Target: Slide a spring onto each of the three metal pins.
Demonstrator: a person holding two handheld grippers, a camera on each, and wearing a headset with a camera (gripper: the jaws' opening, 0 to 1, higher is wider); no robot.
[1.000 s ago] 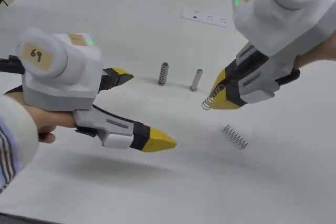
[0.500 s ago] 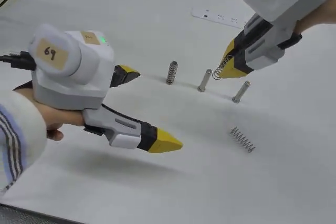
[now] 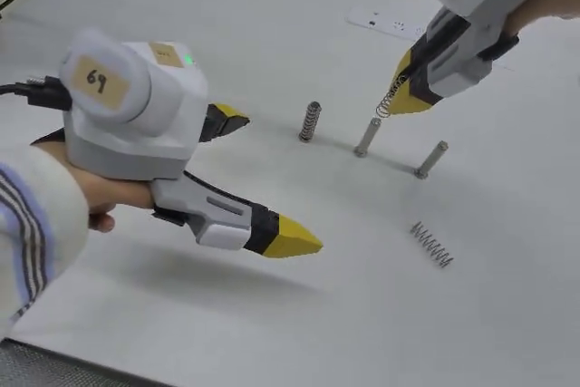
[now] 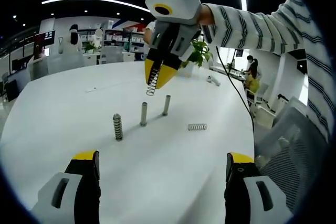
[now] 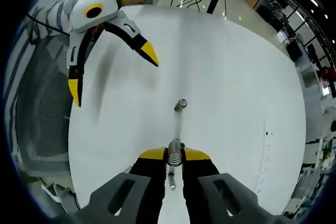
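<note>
Held spring [image 3: 391,100] pinched in your right claw [image 3: 410,97], jaws pressed on it, low end just above middle pin [image 3: 367,137]. Far pin [image 3: 310,121] wears spring; near pin [image 3: 431,159] bare. Loose spring [image 3: 431,244] lies on counter [image 3: 272,24]. Your left claw [image 3: 272,183] spread wide, holding nothing.

Left pin [image 3: 310,121] sprung; right pin [image 3: 431,159] bare; loose spring [image 3: 431,245] flat; held spring [image 3: 391,99] seemingly over middle pin [image 3: 367,137].
</note>
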